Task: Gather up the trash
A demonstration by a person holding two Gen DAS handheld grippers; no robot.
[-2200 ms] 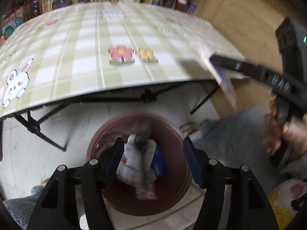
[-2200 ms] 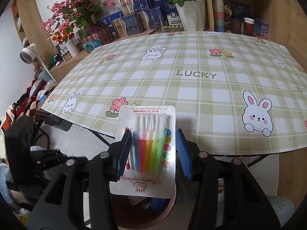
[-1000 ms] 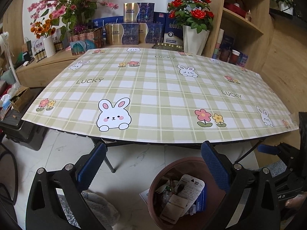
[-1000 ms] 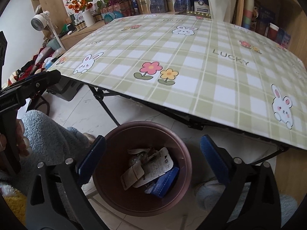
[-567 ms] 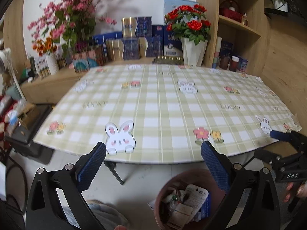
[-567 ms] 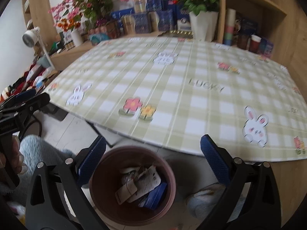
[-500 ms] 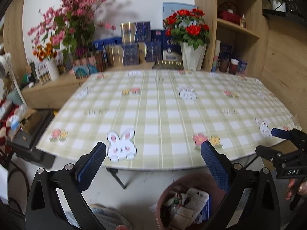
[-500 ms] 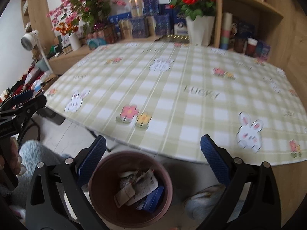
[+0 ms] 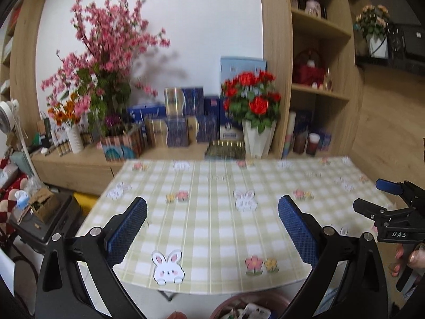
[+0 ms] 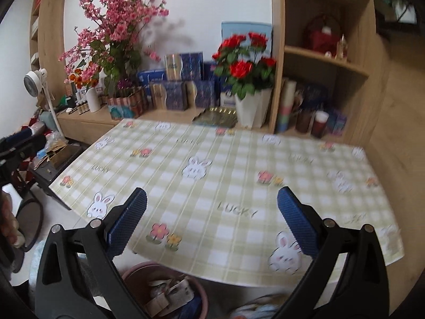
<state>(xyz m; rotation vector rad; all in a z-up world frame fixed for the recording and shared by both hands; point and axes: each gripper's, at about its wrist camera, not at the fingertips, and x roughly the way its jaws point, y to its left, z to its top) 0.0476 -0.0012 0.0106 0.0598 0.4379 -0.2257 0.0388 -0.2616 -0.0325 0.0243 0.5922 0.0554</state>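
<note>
A brown round bin (image 10: 127, 273) stands on the floor under the table's near edge, with crumpled paper and card trash (image 10: 170, 296) inside. Only its rim (image 9: 239, 301) shows at the bottom of the left wrist view. My left gripper (image 9: 212, 228) is open and empty, raised above the green checked tablecloth (image 9: 212, 226). My right gripper (image 10: 211, 226) is open and empty too, held over the same cloth (image 10: 225, 186). The right gripper (image 9: 382, 196) also shows at the right edge of the left wrist view, with a hand (image 9: 409, 257) on its handle.
Behind the table a low wooden counter (image 9: 87, 159) carries flower vases (image 9: 255, 141), a pink blossom arrangement (image 9: 106, 61) and blue boxes (image 9: 183, 122). Wooden shelves (image 10: 326, 61) rise at the right. A black case (image 9: 47, 220) and a fan (image 10: 34, 79) stand at the left.
Both grippers dropped their trash into the bin, opened and rose. The views have tilted up from the bin to the tabletop and the back wall.
</note>
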